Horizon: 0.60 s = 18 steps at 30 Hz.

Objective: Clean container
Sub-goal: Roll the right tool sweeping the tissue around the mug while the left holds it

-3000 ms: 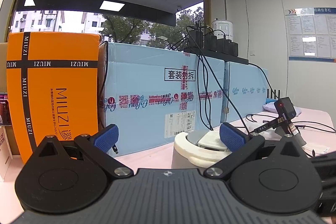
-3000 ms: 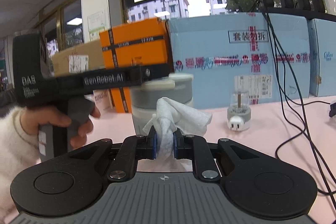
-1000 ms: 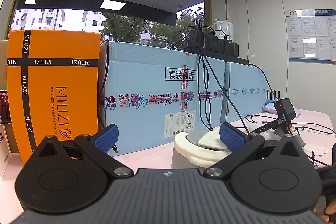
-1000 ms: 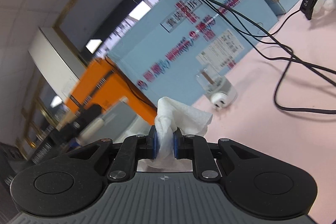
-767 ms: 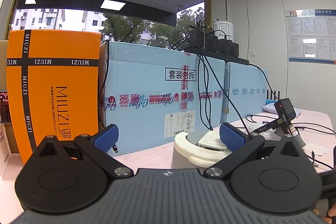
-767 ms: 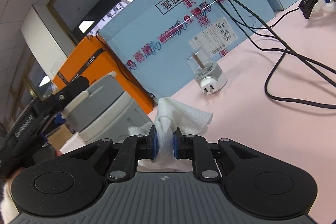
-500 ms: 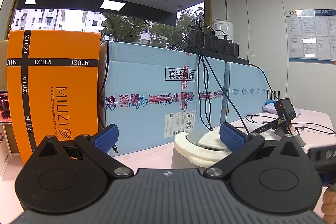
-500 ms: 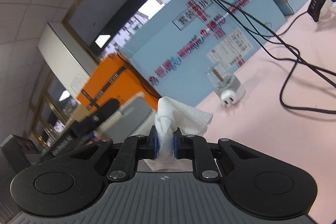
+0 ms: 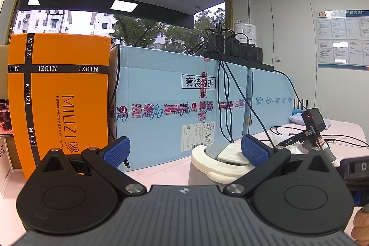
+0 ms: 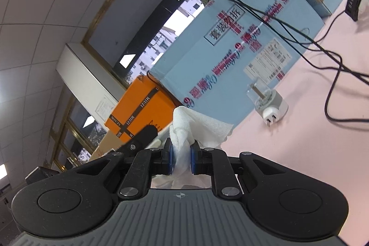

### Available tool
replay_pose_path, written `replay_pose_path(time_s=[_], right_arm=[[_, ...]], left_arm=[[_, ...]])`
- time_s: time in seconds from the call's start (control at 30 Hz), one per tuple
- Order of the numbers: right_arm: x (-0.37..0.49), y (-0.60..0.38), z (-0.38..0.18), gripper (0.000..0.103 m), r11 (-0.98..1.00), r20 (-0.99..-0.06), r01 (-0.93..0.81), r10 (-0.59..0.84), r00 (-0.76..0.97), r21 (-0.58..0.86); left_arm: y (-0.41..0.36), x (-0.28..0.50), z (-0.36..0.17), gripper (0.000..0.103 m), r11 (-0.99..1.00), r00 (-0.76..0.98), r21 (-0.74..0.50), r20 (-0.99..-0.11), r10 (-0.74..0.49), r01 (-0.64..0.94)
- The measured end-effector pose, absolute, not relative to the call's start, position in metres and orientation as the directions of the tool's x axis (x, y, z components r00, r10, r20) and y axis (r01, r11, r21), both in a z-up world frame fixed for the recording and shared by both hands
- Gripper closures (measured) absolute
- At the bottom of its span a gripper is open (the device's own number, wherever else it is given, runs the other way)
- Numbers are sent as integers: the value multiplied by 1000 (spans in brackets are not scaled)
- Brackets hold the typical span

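Right gripper (image 10: 181, 159) up close, jaws clenched on a white wipe (image 10: 184, 130) that bunches between the blue pads and fans out above them. The whole view is tilted hard, pink table (image 10: 299, 130) sloping away. Left gripper (image 9: 184, 151) sits level, jaws spread wide, nothing between them. Just past its right pad (image 9: 253, 150) stands the container (image 9: 207, 167), white and round with a grey lid, on the table; whether the pad touches it, can't tell. Further out in the right wrist view, a small clear-topped plug (image 10: 268, 104) lies on the table beside black cables (image 10: 332, 93). At the back, an orange box (image 9: 57, 96) and a long blue carton (image 9: 175, 103) line the table's far edge.
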State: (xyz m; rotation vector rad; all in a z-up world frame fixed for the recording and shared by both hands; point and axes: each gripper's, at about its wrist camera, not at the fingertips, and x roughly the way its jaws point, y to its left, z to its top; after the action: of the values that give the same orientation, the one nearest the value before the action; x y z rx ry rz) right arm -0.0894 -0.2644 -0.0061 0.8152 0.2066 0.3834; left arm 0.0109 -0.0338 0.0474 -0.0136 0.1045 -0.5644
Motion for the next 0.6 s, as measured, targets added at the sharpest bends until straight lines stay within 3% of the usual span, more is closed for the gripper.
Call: replay_pose_path(time_s=[0.13,0.4,0.6], right_arm=[[-89,-262,-11,89,636,-55,-236,402,914,735],[-84,-258,-28,89,704,-202,-126,363,910,698],[-89,-264,-20,89,651,-101,-198,392,914,733]], left_arm=[[-34,11,47,0,845,840,-43,-95,-534,533],[-35,11,47,0,844,839,-42,-95,-536,535],[-36,10,47,0,843,838,-42,-94,-537,536]])
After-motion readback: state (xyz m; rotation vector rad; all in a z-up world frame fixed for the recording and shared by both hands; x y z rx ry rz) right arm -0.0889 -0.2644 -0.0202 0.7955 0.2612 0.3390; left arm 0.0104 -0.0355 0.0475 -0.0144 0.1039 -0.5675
